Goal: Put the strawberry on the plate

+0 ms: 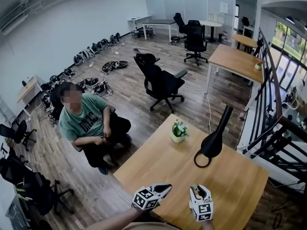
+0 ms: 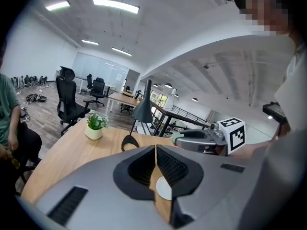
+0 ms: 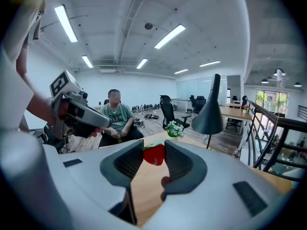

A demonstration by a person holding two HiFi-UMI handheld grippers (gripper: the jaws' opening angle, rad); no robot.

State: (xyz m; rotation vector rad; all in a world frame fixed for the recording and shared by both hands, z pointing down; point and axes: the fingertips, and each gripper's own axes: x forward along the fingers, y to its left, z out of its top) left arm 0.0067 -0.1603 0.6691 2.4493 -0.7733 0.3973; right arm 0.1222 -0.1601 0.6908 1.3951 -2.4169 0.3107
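Over the near edge of the desk, close to the person holding the rig, the right gripper has its fingers pinched on the strawberry. The berry hangs in the air between the ribbed pads, a bit of green showing at its top, clear of the wood. Beside it, the left gripper has its fingers pressed together with nothing in them. Through the slit below them I can see a white disc on the desk, which I take for the plate. The berry looks light and soft, easily bruised, with a slick skin. I'd say a gentle grip across its broad middle suits it, and letting go low over the plate should stop it rolling.
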